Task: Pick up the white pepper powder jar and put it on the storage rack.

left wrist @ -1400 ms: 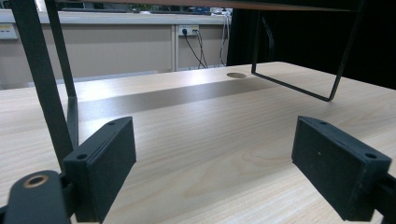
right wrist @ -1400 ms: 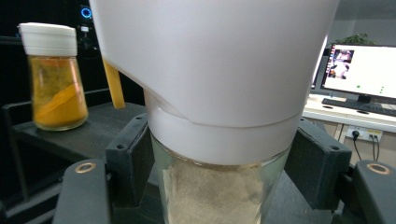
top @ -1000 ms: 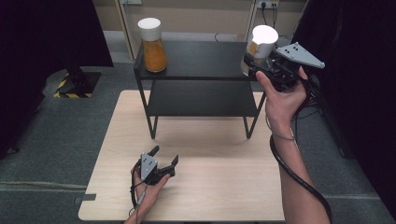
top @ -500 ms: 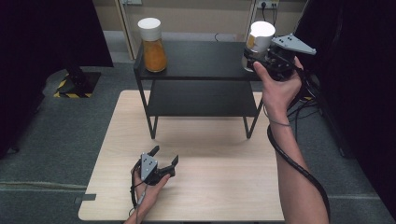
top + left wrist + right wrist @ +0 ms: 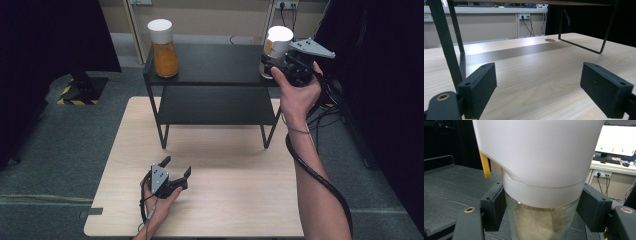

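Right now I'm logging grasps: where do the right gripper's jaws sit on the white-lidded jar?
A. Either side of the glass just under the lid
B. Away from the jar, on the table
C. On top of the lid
A: in the right gripper view the right gripper has one jaw on each side of the jar, at the glass just below its white lid.

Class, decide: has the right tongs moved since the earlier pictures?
Yes: the right tongs moved left and away, toward the black shelf's back-right corner.
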